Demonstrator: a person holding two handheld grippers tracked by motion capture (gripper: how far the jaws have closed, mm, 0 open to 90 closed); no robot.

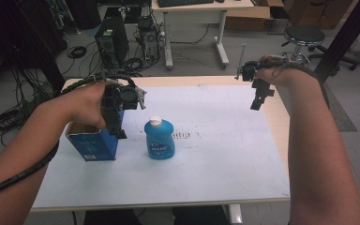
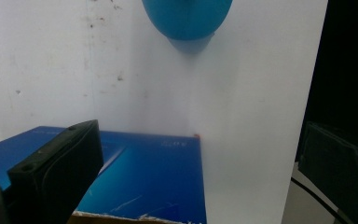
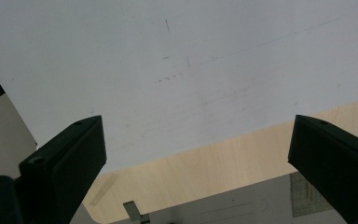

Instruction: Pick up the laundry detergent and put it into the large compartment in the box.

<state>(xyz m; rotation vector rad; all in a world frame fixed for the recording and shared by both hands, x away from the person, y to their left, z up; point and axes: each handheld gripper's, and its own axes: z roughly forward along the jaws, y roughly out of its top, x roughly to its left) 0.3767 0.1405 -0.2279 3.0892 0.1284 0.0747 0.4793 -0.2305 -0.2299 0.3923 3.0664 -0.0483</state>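
Open-topped blue cardboard box (image 1: pixel 93 143): worktop's (image 1: pixel 225 159) left side, just beside squat blue plastic bottle (image 1: pixel 159 139). Left tongs (image 1: pixel 116 123) gape wide over its rim, empty. Right tongs (image 1: pixel 258 99) gape aloft, empty. Advice: straddle one wall squarely before closing.

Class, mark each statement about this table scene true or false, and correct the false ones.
1. The blue bottle stands upright with a white cap. True.
2. The blue box stands to the right of the bottle, seen from the high view. False: it stands to its left.
3. The right tongs are open over the white sheet with nothing between the jaws. True.
4. The left tongs are clamped on the bottle. False: they are at the box's open top, jaws apart.
5. The bottle lies inside the box. False: it stands beside it.
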